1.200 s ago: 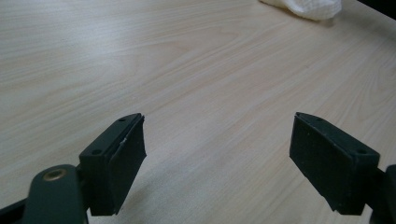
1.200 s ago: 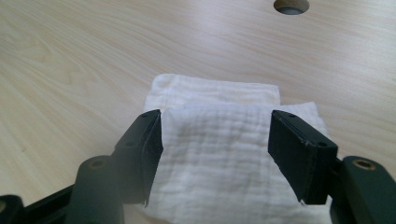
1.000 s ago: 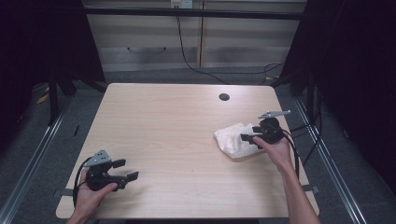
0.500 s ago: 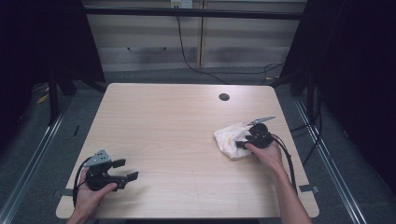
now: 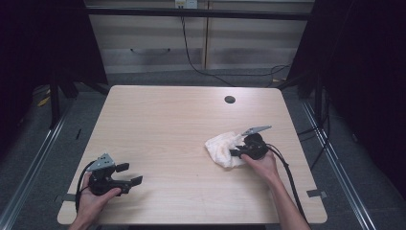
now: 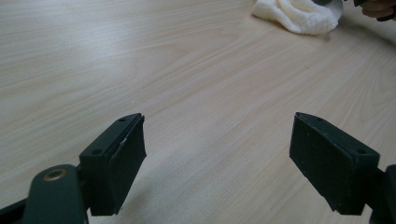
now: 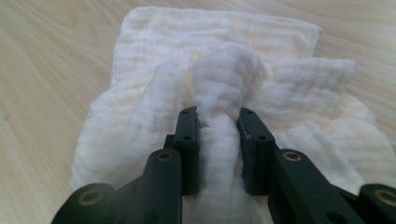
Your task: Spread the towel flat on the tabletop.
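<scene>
A crumpled white cloth (image 5: 221, 148) lies on the right half of the light wood table (image 5: 172, 124). My right gripper (image 5: 235, 153) is down on its right side, and its jaws have just been closing. In the right gripper view a raised fold of the cloth (image 7: 219, 116) is pinched between the two black pads (image 7: 187, 140). My left gripper (image 5: 130, 175) rests near the table's front left corner, held by a hand, jaws wide apart with bare wood between them (image 6: 217, 163). The cloth (image 6: 299, 14) also shows far off in the left gripper view.
A round dark cable hole (image 5: 230, 99) sits near the table's far edge. The right gripper's cable (image 5: 287, 177) trails toward the front right. Dark floor and metal rails surround the table; a cabinet stands behind it.
My right gripper has moved left and down onto the cloth and its jaws have closed on a fold. The left gripper has stayed where it was.
</scene>
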{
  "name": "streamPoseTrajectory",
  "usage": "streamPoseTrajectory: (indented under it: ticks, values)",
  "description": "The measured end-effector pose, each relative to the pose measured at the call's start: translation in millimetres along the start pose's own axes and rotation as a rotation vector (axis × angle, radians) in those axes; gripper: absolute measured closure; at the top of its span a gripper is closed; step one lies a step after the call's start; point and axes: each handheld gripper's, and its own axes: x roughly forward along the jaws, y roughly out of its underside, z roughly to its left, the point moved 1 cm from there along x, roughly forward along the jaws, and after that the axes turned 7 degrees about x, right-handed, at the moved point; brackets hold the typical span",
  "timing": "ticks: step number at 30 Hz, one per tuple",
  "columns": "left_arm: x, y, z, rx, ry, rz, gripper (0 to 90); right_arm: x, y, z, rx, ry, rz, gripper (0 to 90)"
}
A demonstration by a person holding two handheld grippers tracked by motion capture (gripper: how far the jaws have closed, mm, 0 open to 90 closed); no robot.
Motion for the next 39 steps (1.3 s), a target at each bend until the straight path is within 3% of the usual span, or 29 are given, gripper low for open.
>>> streamPoseTrajectory:
  ticks: [3,4,10,20,28,32,35,38,39]
  values:
    - [-0.7,-0.3,1.2,-0.006,-0.01,-0.006,20.4,3.8,0.6,8.0,-0.003,-0.012,-0.005,72.3]
    - [-0.8,-0.3,1.8,-0.007,-0.012,-0.006,20.4,7.3,2.0,13.7,0.003,-0.036,-0.017,72.3]
    - [0.7,-0.2,1.7,-0.007,-0.01,-0.002,21.1,18.2,1.7,40.1,-0.041,-0.068,-0.014,72.3]
    - [4.6,-1.1,0.3,-0.001,0.007,0.013,21.8,26.7,4.5,68.5,-0.103,-0.1,-0.007,72.5]
    - [5.8,-0.7,3.0,-0.026,-0.014,0.017,19.8,31.7,10.1,91.5,-0.127,-0.145,-0.008,72.5]
    - [6.5,-1.1,0.4,-0.01,-0.028,0.017,19.9,35.0,11.7,105.0,-0.153,-0.156,-0.006,72.4]
    - [5.1,0.0,-0.1,-0.013,-0.061,-0.003,24.4,37.1,13.8,110.6,-0.15,-0.163,-0.021,72.1]
    - [6.6,1.5,1.5,-0.021,-0.049,0.013,30.5,37.0,13.0,112.4,-0.155,-0.159,-0.016,70.5]
    - [7.7,1.9,1.7,-0.021,-0.047,0.021,31.5,36.2,11.4,112.3,-0.154,-0.15,-0.012,66.2]
